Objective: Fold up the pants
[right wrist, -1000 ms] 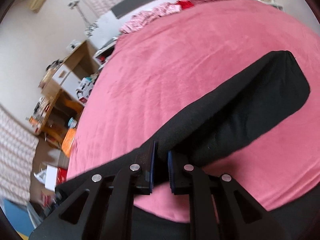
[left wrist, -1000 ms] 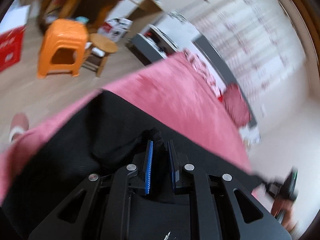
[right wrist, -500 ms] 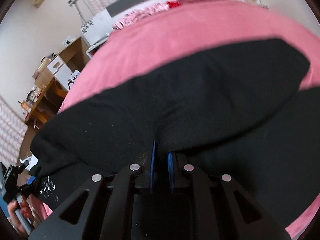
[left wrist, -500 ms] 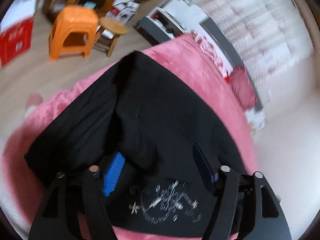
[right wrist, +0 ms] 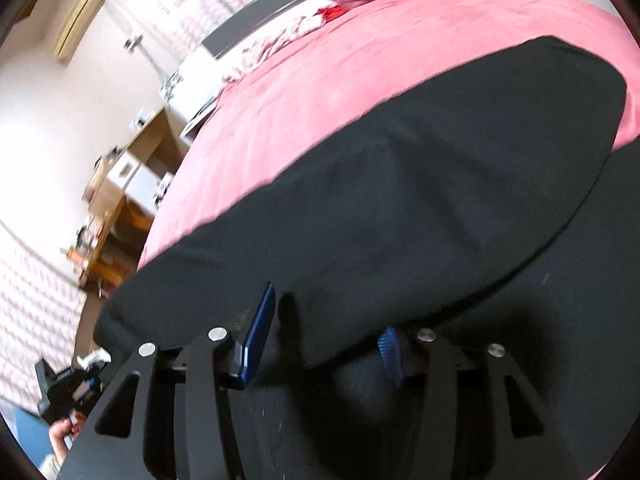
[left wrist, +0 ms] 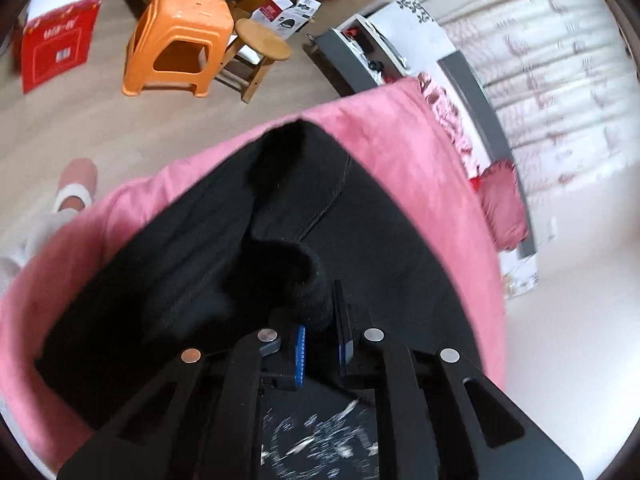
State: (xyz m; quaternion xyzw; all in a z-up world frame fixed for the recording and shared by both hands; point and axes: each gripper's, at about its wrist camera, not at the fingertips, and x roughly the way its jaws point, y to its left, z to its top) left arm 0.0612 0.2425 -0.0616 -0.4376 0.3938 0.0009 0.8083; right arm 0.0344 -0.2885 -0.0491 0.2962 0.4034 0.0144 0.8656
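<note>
Biggest change from a second ago: on my right wrist view the black pants (right wrist: 400, 200) used to be a narrow strip running across the pink bed (right wrist: 360, 60), and now they fill the whole lower half of the frame, folded over into a wide, flat layer with a rounded edge at upper right. On the left view the bed (left wrist: 400, 152) has also given up ground, and the pants (left wrist: 360, 220) reach up to the middle of the frame with a seam curving down the panel.

Half a second back my left tongs (left wrist: 320, 340) were spread wide with the white print between them; now they're clamped together on a thick, bunched wad of black fabric at lower centre. The print sits blurred at the bottom edge.

My right tongs (right wrist: 324, 336) were pinched on the cloth earlier, and now they're opening, blue pads apart, a fold of the pants lying loose between them.

Orange stool (left wrist: 176, 40) and round wooden stool (left wrist: 260, 44) sit at upper left, slightly shifted from before.
</note>
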